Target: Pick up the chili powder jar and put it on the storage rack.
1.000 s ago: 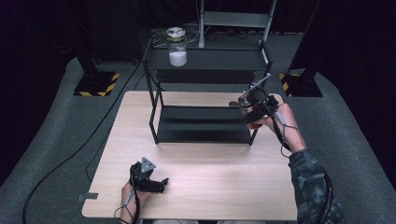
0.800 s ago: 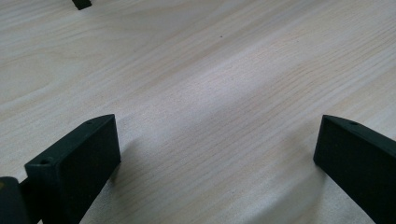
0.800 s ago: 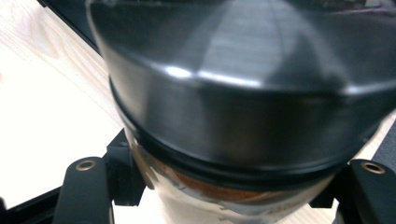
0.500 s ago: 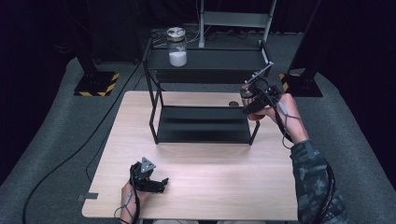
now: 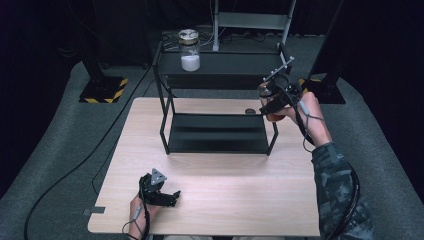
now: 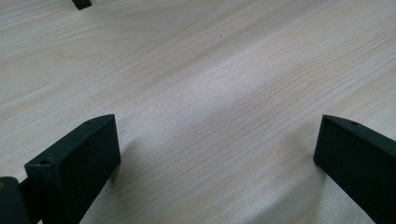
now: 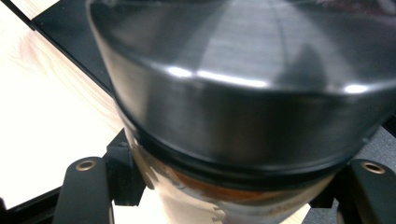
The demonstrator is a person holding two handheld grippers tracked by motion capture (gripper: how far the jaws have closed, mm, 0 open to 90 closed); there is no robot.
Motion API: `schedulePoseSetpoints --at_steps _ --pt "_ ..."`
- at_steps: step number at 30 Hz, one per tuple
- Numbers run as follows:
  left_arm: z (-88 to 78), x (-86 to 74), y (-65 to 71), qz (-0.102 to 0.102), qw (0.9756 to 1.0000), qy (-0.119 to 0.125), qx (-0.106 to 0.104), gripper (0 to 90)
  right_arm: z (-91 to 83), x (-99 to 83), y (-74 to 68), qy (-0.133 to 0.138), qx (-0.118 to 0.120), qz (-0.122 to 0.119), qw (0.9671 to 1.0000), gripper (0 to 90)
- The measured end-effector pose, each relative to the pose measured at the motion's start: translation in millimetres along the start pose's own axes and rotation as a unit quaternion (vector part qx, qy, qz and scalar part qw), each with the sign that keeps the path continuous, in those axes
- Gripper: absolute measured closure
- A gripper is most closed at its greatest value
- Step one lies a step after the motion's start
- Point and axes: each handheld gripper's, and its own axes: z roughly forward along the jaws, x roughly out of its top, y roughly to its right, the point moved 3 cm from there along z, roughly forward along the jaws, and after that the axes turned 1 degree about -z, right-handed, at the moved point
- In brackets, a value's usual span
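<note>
My right gripper [image 5: 270,98] is shut on a glass jar [image 5: 265,92] with a brushed metal lid [image 7: 243,79] and orange-brown contents. It holds the jar in the air at the right end of the black two-tier rack [image 5: 220,132], about level with the top shelf [image 5: 235,65]. In the right gripper view the pads [image 7: 123,175] press on the glass just under the lid. A second jar [image 5: 190,50], holding white powder, stands on the top shelf at its left. My left gripper [image 5: 167,196] rests on the wooden table [image 5: 225,180] near the front edge, its jaws wide apart over bare wood [image 6: 217,149].
The rack stands across the back half of the table. A small dark round thing [image 5: 250,111] lies on the table behind the lower shelf. Black stands with yellow-striped bases [image 5: 102,90] and cables sit on the grey floor around the table.
My right gripper has risen with the jar, from beside the lower shelf up toward the level of the top shelf. The left gripper has stayed in place.
</note>
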Motion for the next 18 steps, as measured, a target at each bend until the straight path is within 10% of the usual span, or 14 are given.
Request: schedulePoseSetpoints --at_steps 18 --pt "0.0 0.1 -0.1 0.001 1.0 0.0 0.0 0.0 -11.9 15.3 3.9 0.009 -0.015 0.004 0.9998 30.7"
